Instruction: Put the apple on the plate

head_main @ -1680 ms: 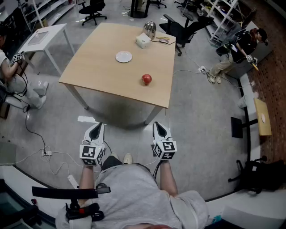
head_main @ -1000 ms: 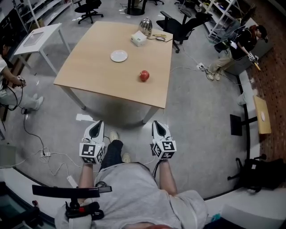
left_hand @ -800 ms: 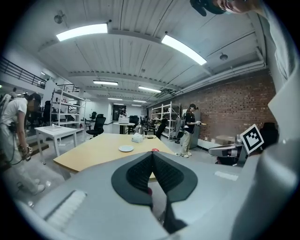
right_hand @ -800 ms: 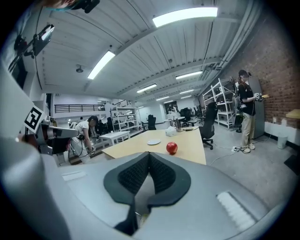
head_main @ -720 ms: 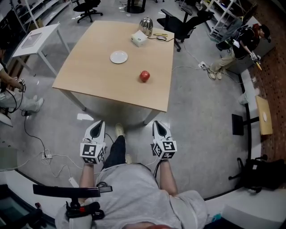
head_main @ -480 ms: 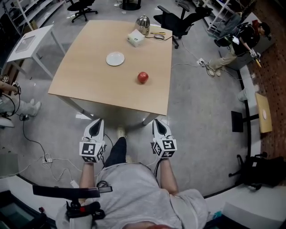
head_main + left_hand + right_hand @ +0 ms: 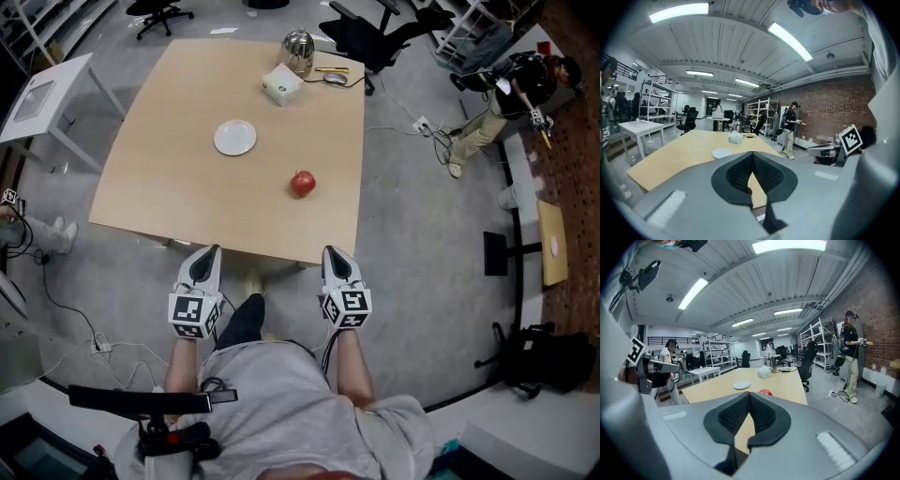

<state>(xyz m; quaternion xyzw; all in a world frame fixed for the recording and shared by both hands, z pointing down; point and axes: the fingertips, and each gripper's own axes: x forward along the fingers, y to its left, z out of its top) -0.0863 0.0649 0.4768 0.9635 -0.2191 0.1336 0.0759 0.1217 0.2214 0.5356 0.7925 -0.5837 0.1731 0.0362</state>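
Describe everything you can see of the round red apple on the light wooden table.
The round red apple looks whole and smooth, with a slight sheen; its stem is too small to make out. It rests on the light wooden table, toward its right edge, nearer the person than the small white plate and well apart from it. Only the tabletop touches it.

On the light wooden tabletop: 1 red round apple, 1 white round plate, 1 white square box, 1 shiny rounded metal vessel. Nearer: 2 grey hand-held grippers, left gripper and right gripper, 1 black-and-white marker cube on each. Around: 1 small white side table, 2 black office chairs, 1 dark-clothed person at the right.
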